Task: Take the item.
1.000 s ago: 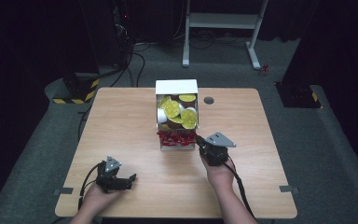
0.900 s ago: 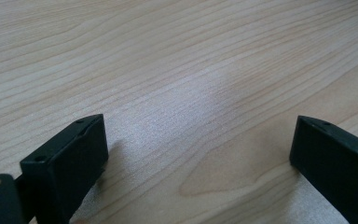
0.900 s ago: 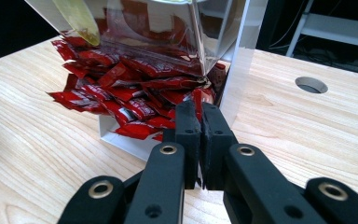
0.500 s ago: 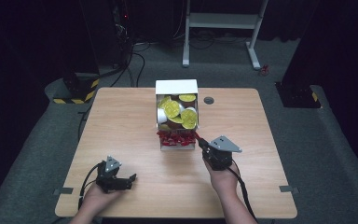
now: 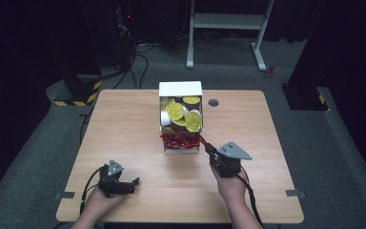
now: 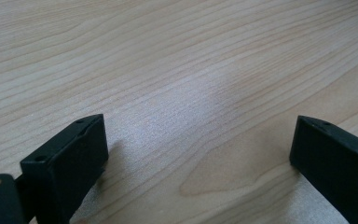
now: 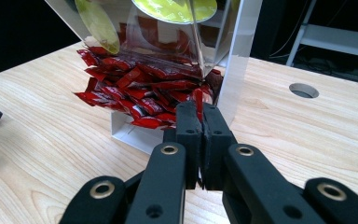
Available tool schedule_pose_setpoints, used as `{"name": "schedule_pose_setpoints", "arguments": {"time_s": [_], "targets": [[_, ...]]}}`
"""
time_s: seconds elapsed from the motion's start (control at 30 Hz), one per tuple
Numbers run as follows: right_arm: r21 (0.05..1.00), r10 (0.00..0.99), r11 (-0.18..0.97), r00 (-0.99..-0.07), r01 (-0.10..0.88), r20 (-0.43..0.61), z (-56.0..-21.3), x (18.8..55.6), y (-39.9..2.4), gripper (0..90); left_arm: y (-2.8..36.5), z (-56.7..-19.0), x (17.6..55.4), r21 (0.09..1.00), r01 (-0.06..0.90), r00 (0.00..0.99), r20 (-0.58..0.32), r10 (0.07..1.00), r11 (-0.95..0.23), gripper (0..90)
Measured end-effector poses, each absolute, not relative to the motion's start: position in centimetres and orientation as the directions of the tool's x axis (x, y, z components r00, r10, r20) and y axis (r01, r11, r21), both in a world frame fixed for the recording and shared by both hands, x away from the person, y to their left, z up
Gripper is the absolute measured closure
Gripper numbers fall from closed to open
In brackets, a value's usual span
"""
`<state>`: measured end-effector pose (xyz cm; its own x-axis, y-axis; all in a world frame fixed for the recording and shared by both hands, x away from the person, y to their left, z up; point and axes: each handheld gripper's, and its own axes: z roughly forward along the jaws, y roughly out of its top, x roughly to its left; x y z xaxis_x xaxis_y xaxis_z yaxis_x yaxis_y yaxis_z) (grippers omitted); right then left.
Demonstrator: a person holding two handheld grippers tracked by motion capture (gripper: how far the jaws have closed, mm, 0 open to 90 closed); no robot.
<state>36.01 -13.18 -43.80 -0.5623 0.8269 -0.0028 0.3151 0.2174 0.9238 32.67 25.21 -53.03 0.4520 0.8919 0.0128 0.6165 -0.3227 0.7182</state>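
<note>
At the front right corner of the dispenser box (image 5: 181,119), the right gripper (image 7: 200,116) is closed on one red packet (image 7: 197,100), pinched by its end at the edge of the heap of red packets (image 7: 140,91) in the lower tray. That packet lies touching its neighbours, so several could be dragged out and spilled onto the table (image 5: 124,124) if it is drawn away quickly. Only a thin edge seems to be held, and a slip is judged likely. The clear slanted wall stands just above the jaws and could be knocked by an upward lift, which might shake the yellow-lidded cups (image 5: 176,111) stored above. Well apart, near the table's front left, the left gripper (image 6: 200,144) rests low over bare wood with its jaws spread wide and nothing between them. A round cable hole (image 5: 213,102) lies beside the box, out of the way.
</note>
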Motion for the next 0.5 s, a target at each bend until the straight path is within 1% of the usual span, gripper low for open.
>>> {"name": "schedule_pose_setpoints", "arguments": {"time_s": [0.5], "targets": [[0.931,0.829,0.192,-0.559,0.311,0.016,-43.5,35.1,-14.3,88.6,25.2,-53.0,32.7,0.718,0.617,0.452,0.012,0.892,-0.323,4.6]]}}
